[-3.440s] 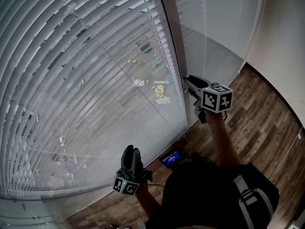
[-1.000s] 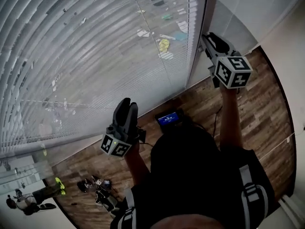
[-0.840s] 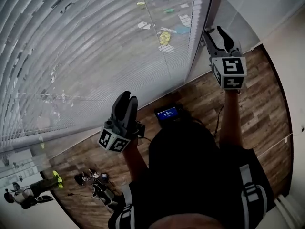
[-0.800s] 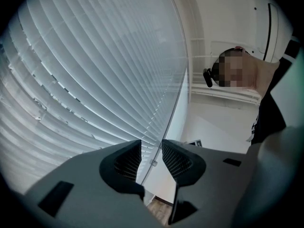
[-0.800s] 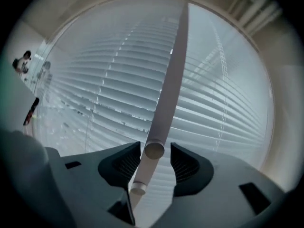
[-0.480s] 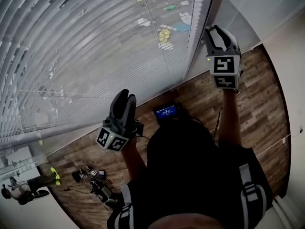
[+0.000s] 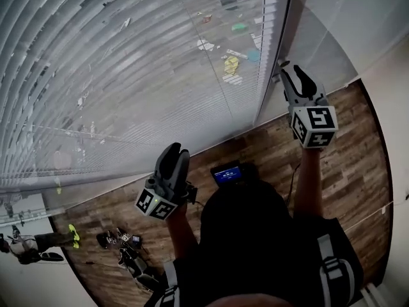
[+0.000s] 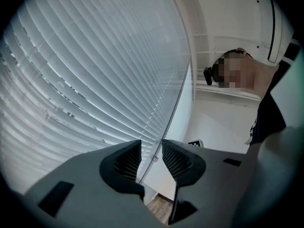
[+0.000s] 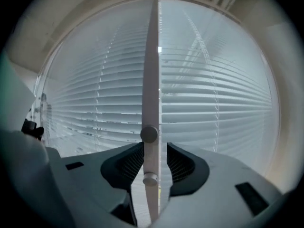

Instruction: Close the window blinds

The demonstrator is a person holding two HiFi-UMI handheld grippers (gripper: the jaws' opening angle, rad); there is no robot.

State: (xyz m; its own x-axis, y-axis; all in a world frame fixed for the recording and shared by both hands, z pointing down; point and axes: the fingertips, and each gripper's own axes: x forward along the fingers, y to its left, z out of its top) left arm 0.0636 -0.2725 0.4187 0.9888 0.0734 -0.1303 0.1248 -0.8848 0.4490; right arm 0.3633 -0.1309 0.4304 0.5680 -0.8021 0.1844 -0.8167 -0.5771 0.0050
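Observation:
White slatted blinds (image 7: pixel 128 75) cover the big window, and the street shows through their gaps. A second blind (image 7: pixel 326 24) hangs right of a vertical white bar (image 7: pixel 276 43). My right gripper (image 7: pixel 293 74) is up by that bar. In the right gripper view the bar (image 9: pixel 151 80), with two round knobs, stands in the gap of my right gripper (image 9: pixel 155 163), whose jaws are apart. My left gripper (image 7: pixel 174 157) is held lower, near the blinds' bottom edge. In the left gripper view, my left gripper (image 8: pixel 151 156) holds nothing, and a thin clear wand (image 8: pixel 183 94) runs down the blinds (image 8: pixel 85 70).
A small device with a lit blue screen (image 7: pixel 228 173) hangs at the person's front. The wooden floor (image 7: pixel 358 146) runs under the window, with small gear (image 7: pixel 121 242) lying on it at lower left. Another person (image 7: pixel 25 245) is at the far left. A white wall (image 7: pixel 396 62) closes the right side.
My right gripper has rolled by the bar, so both jaws now show from above, and has dropped a little. The left gripper has hardly moved. The slats look the same.

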